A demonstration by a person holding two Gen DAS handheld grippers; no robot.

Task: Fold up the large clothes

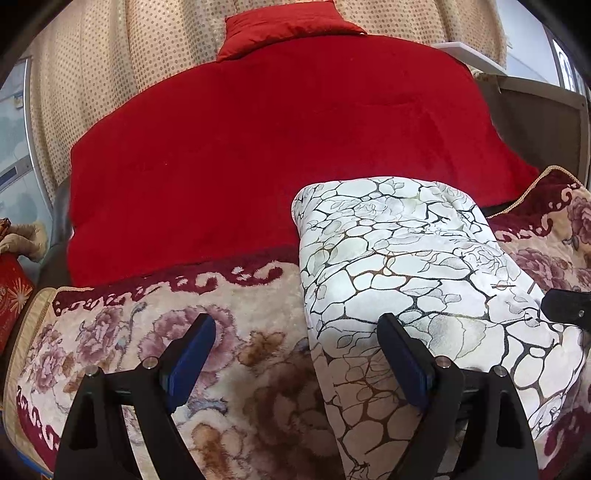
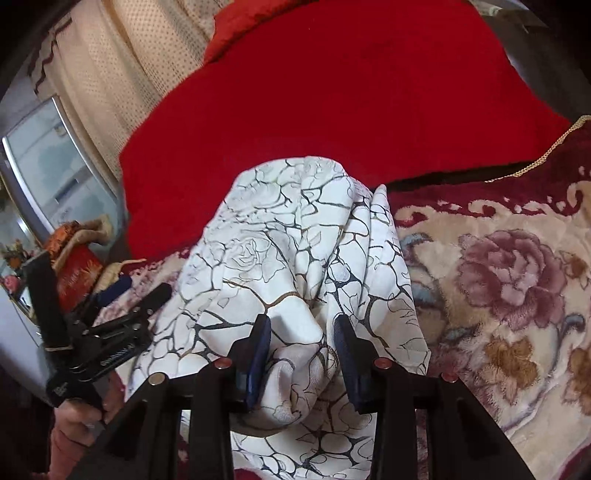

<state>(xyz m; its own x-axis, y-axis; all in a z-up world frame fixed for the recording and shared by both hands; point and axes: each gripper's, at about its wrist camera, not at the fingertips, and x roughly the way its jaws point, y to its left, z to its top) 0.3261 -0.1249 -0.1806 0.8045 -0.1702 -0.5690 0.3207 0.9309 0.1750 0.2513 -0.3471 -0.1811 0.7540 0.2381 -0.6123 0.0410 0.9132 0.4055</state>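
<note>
A white garment with a black and gold cracked-stone print (image 1: 399,258) lies folded into a long strip on a floral plush blanket (image 1: 221,332). My left gripper (image 1: 295,332) is open; its right finger rests against the garment's near left edge, its left finger over the blanket. It also shows in the right wrist view (image 2: 122,306) at the garment's left side. My right gripper (image 2: 301,336) has a bunched fold of the garment (image 2: 295,240) between its blue pads, which press its sides.
A red blanket (image 1: 277,147) covers the surface behind the garment, with a red pillow (image 1: 284,26) at the back. Dotted beige curtains (image 1: 92,92) hang behind. A red box (image 2: 77,273) and clutter stand at the left.
</note>
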